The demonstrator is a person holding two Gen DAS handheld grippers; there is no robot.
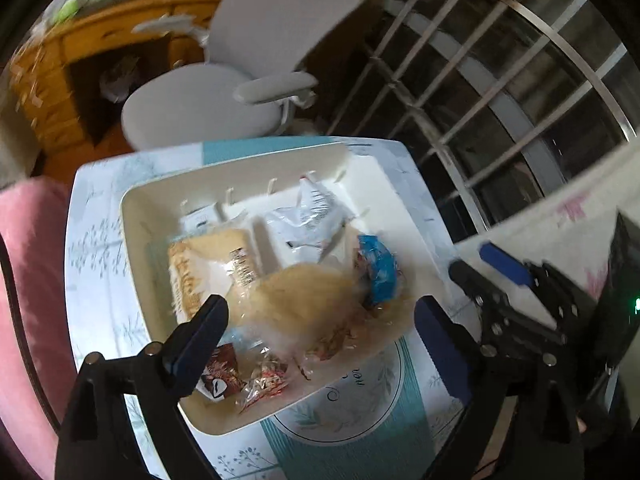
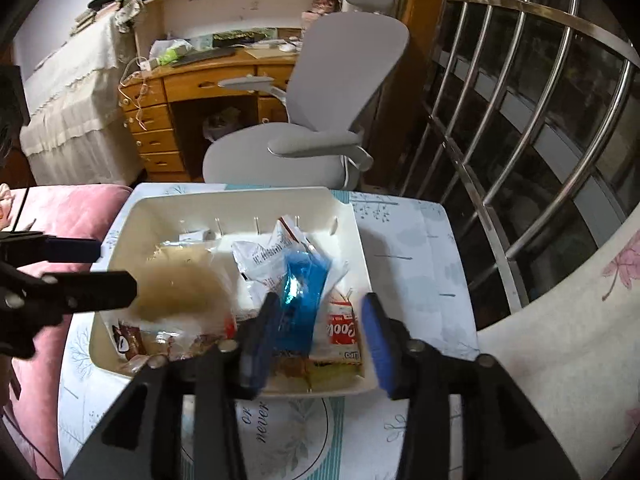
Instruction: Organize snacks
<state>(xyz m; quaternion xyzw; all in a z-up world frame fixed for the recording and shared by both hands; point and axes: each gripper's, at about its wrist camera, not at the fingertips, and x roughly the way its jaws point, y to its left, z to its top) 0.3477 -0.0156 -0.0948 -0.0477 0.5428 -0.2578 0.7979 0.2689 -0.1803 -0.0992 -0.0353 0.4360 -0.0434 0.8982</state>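
A cream plastic bin (image 2: pixel 132 216) sits on the small table with a pale printed cloth (image 2: pixel 424 280), holding a blurred tan bread packet (image 2: pixel 180 284), a white crinkled wrapper (image 2: pixel 260 260) and a blue foil packet (image 2: pixel 300 292). The right gripper (image 2: pixel 320 340), its blue-padded jaws apart and empty, hovers over the bin's near edge, while the left gripper (image 2: pixel 100 268) reaches in from the left.

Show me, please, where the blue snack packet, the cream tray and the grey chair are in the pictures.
blue snack packet (image 2: pixel 298 300): right wrist view, middle of the blue wrapper.
cream tray (image 2: pixel 168 210): right wrist view, bare far wall near its left corner.
grey chair (image 2: pixel 340 68): right wrist view, middle of the backrest.
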